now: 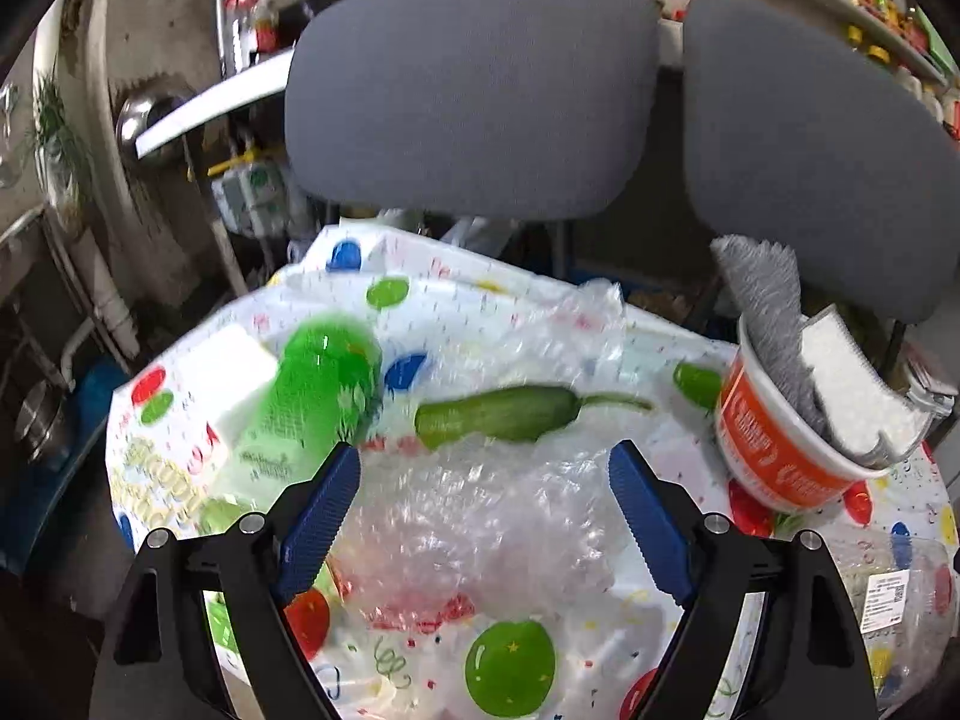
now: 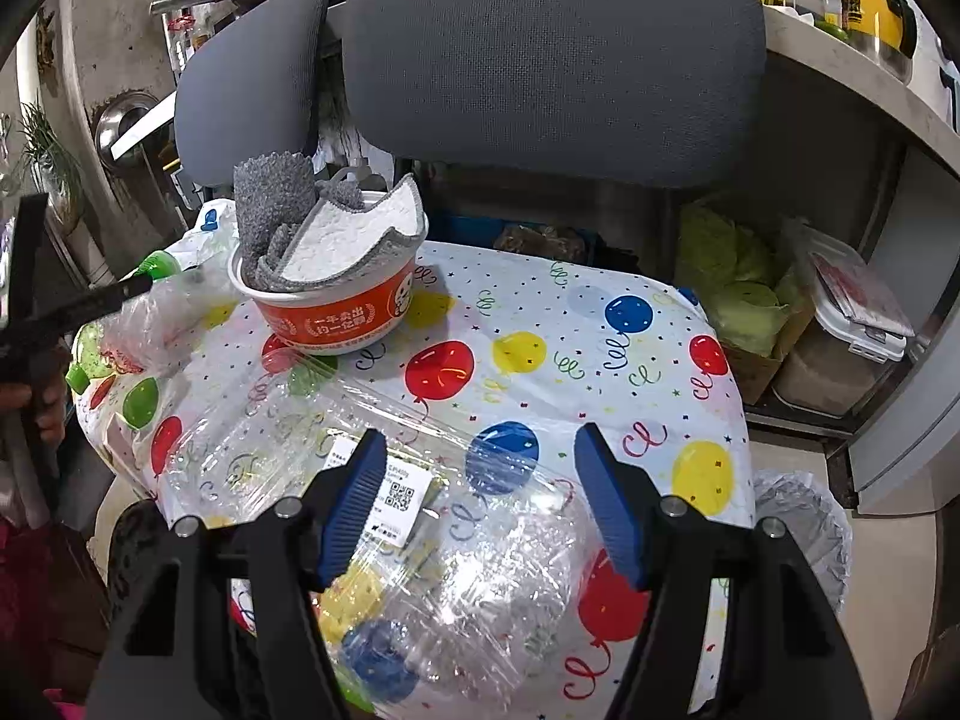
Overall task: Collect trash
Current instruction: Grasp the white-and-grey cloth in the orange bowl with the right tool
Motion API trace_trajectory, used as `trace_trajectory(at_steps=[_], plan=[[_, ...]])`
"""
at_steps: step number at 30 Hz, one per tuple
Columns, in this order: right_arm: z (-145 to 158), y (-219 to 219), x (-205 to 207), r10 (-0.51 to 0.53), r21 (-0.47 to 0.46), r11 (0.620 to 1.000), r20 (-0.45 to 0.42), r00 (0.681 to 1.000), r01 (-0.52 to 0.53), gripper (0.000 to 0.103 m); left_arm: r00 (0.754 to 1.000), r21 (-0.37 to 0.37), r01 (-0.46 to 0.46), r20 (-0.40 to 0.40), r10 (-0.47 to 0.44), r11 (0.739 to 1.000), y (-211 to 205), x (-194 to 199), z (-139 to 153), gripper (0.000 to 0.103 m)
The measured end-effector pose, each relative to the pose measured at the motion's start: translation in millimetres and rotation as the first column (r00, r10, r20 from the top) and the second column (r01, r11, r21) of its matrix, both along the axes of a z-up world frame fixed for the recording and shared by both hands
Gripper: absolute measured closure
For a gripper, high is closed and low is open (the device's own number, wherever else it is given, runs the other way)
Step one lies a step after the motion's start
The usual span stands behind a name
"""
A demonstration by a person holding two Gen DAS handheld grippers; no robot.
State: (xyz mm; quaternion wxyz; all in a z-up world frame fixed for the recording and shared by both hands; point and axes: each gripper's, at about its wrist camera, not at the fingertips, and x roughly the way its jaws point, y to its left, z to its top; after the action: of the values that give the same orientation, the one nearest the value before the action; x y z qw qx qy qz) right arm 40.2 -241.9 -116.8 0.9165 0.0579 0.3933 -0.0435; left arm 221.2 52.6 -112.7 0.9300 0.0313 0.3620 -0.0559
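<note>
A crumpled clear plastic wrap with a white label, likely light, slippery and best pinched at a bunched fold, lies near the orange bowl, between the spread, empty right gripper, its near end hidden; the left gripper gapes over another clear bag.

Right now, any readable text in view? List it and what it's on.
"一年卖出" on the orange bowl; the line beneath is too blurred.
White label on the clear plastic wrap: QR code, print too small.
Green bottle label: blurred.
Shelf bottles: unreadable.
</note>
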Motion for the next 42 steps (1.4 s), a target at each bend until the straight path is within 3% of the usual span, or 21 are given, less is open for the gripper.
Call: trace_trajectory(at_steps=[7,14,19,21,23,24,29,33,42], plan=[[14,4,20,0.040,0.036,0.998,0.054,0.998,-0.042,0.039,0.991,-0.011,0.108,0.086,-0.107,0.994,-32,-24,28,0.019],[19,14,72,0.086,0.109,0.989,0.092,0.992,-0.096,0.039,0.981,-0.013,0.181,0.066,-0.180,0.983,-70,-16,25,0.026],[3,8,114,0.055,0.228,0.972,0.027,0.998,-0.059,0.041,0.976,-0.023,0.208,0.062,-0.207,0.978,-84,-14,21,0.027],[-8,4,125,0.044,0.297,0.954,-0.015,0.999,-0.038,0.049,0.976,-0.023,0.212,0.060,-0.211,0.977,-87,-12,19,0.027],[-14,1,130,0.043,0.357,0.934,-0.042,0.998,-0.025,0.071,0.976,-0.029,0.212,0.056,-0.210,0.977,-88,-8,18,0.028],[-14,2,130,0.046,0.373,0.927,-0.038,0.998,-0.029,0.073,0.976,-0.036,0.213,0.053,-0.211,0.976,-87,-7,18,0.029],[15,13,118,0.058,0.306,0.949,0.084,0.995,-0.081,0.094,0.970,-0.065,0.241,0.058,-0.237,0.968,-90,-3,23,0.029],[41,19,113,0.056,0.211,0.973,0.174,0.983,-0.093,0.094,0.965,-0.067,0.261,0.033,-0.259,0.963,-100,5,20,0.029],[26,-20,121,-0.087,0.215,0.973,0.030,0.996,0.078,0.094,0.955,-0.079,0.298,0.027,-0.296,0.951,-109,-14,16,0.029]])
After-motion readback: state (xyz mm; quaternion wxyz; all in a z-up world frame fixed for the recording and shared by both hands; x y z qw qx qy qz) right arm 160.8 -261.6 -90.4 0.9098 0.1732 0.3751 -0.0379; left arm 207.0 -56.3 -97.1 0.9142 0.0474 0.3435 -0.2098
